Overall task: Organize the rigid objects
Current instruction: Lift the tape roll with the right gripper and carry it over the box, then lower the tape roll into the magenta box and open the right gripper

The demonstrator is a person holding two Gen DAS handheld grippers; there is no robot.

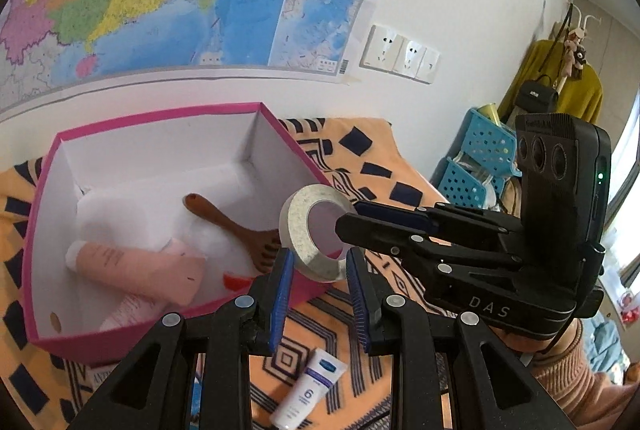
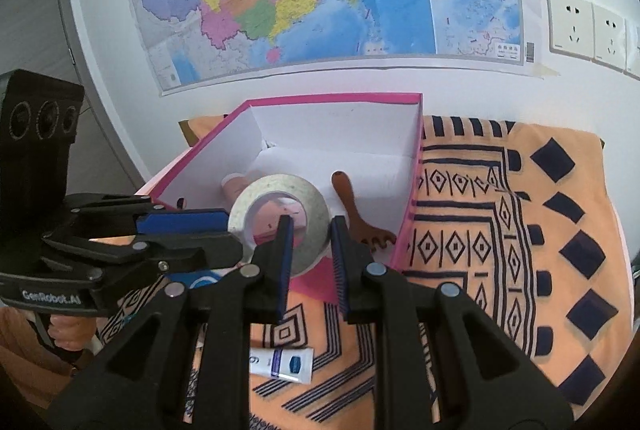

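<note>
Both hand-held grippers clamp one roll of tape (image 1: 316, 234) above the near edge of the pink box (image 1: 160, 118): the left hand-held gripper (image 1: 318, 284) pinches its lower rim, the right hand-held gripper (image 2: 310, 250), marked "DAS", bites its side. The left one's body reads "GenRobot.AI". Inside the box lie a wooden fork-spoon (image 1: 236, 230) and a pink tube (image 1: 140, 266). On the patterned cloth (image 2: 500, 214) a white tube (image 1: 308, 394) shows "6".

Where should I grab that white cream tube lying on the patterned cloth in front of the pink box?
Grip the white tube across its round body near the middle, coming straight down from above. It lies flat on the cloth, so its two long sides are exposed; the flattened crimped end would probably slip.
</note>
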